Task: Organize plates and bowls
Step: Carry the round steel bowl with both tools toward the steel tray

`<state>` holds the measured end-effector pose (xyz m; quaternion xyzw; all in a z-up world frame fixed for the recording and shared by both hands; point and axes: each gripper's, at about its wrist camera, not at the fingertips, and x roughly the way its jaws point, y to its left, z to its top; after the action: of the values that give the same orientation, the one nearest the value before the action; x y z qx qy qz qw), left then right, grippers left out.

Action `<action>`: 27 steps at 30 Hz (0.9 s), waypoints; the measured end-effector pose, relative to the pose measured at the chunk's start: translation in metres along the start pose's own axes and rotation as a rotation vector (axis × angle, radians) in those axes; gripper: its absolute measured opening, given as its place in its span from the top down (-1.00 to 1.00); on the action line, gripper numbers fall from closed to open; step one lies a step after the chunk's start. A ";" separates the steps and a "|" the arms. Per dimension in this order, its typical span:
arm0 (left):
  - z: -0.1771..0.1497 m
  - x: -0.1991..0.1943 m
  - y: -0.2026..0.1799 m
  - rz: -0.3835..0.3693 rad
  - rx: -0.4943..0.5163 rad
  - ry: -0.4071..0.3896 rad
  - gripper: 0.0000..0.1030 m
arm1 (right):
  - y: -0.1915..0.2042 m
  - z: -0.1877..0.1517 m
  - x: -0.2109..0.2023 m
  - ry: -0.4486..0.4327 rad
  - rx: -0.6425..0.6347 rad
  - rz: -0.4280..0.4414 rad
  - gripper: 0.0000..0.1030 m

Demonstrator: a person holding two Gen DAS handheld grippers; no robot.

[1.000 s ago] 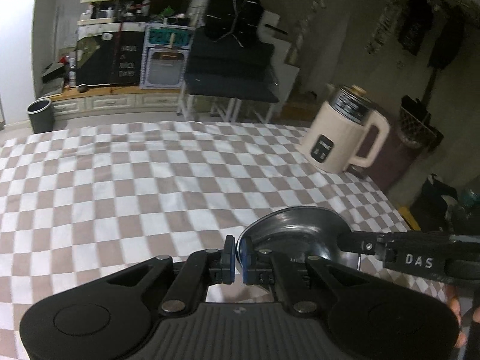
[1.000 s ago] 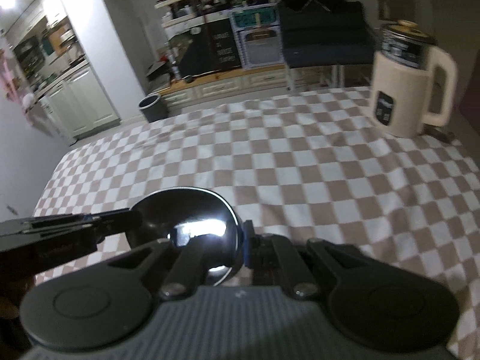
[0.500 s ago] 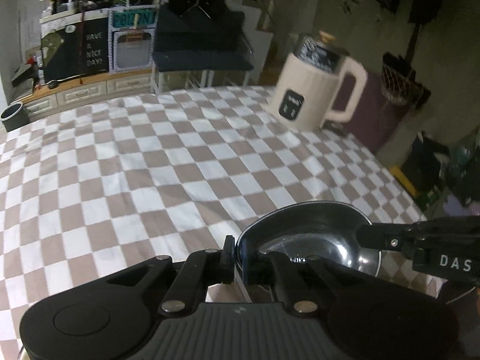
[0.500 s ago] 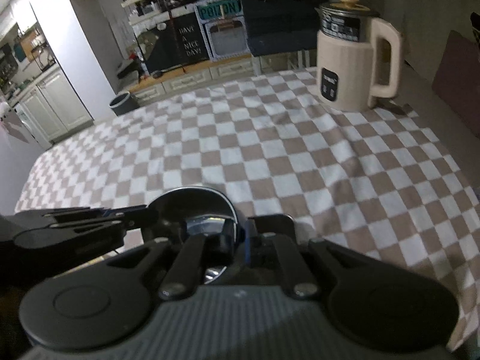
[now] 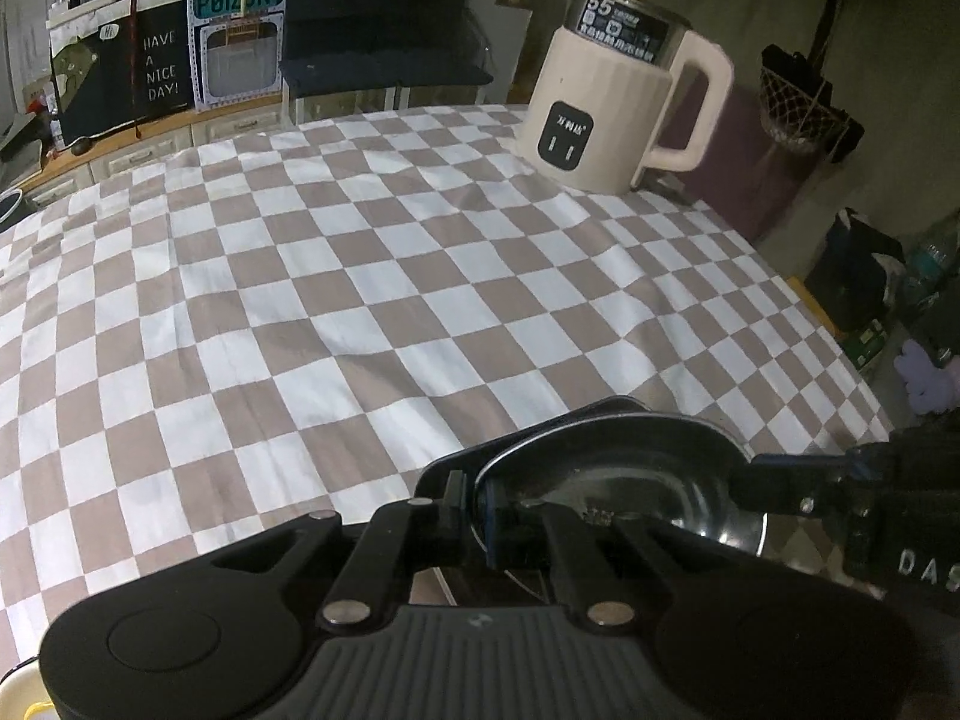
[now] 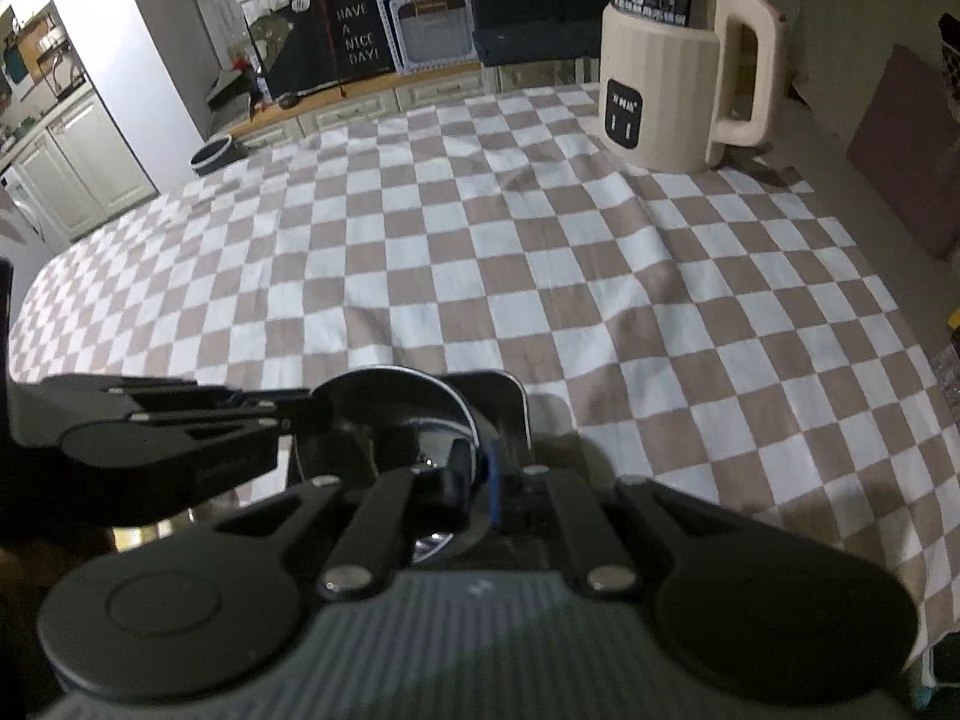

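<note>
Both claws are pinched on the rim of the same shiny metal bowl (image 5: 630,468), one on each side. The left claw (image 5: 477,501) has its blue pads nipped tight over the near-left edge, and the right claw (image 6: 480,480) does the same on the opposite edge, so each wrist view shows the other claw reaching in from the side. Sharing the load this way looks deliberate: a thin steel rim gripped at one spot would swing or slip, while two opposite grips keep the bowl level.

The bowl sits low over the near edge of the counter, above the checked cloth (image 5: 360,276), and under it a dark, flat-looking thing (image 6: 510,402) peeks out; I cannot tell whether it is a plate or a tray, nor whether the bowl already rests on it. My guess is that the bowl is being set down there as part of the stacking.

Ahead, the cloth is bare across nearly the whole counter, with a few soft wrinkles. The only obstacle is the cream electric kettle (image 5: 612,102) at the far right corner, well apart from the bowl. The right edge of the counter drops off close beside the right claw, so that side offers the least room.
</note>
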<state>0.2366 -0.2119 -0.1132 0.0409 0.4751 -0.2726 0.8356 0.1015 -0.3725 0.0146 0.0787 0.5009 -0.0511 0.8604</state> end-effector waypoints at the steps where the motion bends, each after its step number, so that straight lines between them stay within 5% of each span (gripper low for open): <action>1: 0.000 0.001 0.000 0.005 0.003 0.003 0.89 | 0.001 -0.001 0.002 0.013 -0.007 -0.003 0.87; 20: 0.000 0.005 0.000 0.014 0.005 0.002 0.83 | 0.013 -0.004 0.042 0.125 -0.075 -0.048 0.86; 27: -0.001 0.007 -0.001 0.008 0.005 0.009 0.72 | 0.014 -0.008 0.054 0.153 -0.091 -0.058 0.68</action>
<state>0.2376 -0.2155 -0.1193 0.0460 0.4780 -0.2700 0.8346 0.1241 -0.3573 -0.0348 0.0286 0.5690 -0.0472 0.8205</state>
